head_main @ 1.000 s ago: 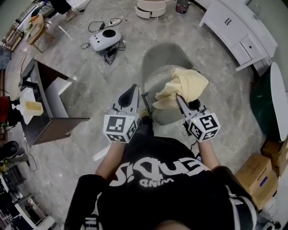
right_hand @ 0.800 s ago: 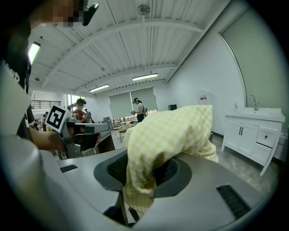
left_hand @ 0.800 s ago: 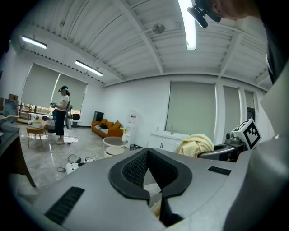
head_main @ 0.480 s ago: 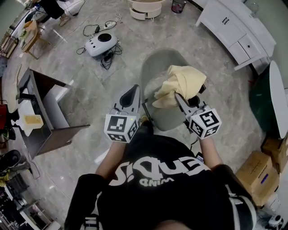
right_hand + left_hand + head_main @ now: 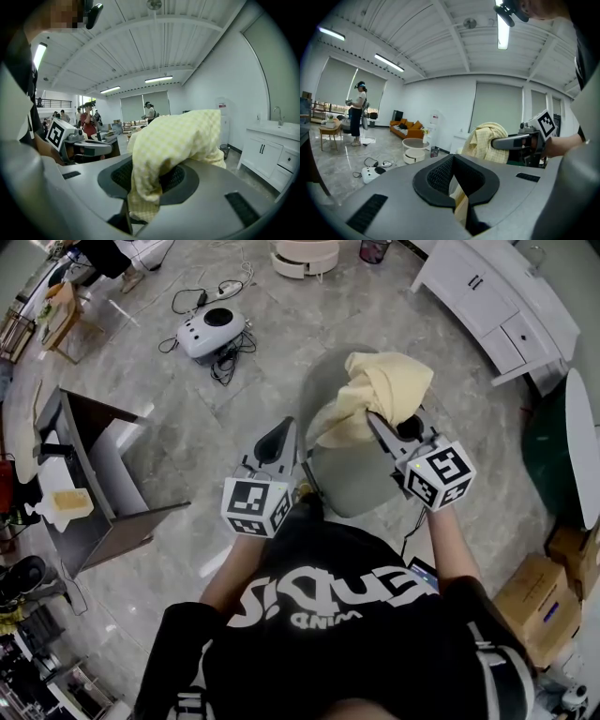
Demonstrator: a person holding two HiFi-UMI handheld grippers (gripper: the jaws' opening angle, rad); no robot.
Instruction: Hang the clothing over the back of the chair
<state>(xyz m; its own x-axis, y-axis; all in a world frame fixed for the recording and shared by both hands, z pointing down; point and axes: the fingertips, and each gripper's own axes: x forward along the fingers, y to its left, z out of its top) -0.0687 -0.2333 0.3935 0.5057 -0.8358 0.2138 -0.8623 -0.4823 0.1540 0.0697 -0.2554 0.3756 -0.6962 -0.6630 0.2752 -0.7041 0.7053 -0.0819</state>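
A pale yellow checked piece of clothing (image 5: 384,395) hangs bunched from my right gripper (image 5: 380,423), which is shut on it. It is held above the grey chair (image 5: 352,484), over the seat and close to the curved back. In the right gripper view the clothing (image 5: 173,145) drapes over both jaws and hides the tips. My left gripper (image 5: 281,432) is to the left of the chair, its jaws together with nothing held, and the cloth's lower end hangs just beside its tip. The left gripper view shows the clothing (image 5: 490,140) ahead to the right.
On the floor beyond the chair lies a white device (image 5: 214,329) with cables. A dark desk (image 5: 89,474) stands at the left, white cabinets (image 5: 497,296) at the back right, and a cardboard box (image 5: 539,610) at the right. A person (image 5: 358,112) stands far off.
My right gripper has carried the clothing up and further out over the chair, toward its back. The left gripper has shifted a little forward alongside the chair.
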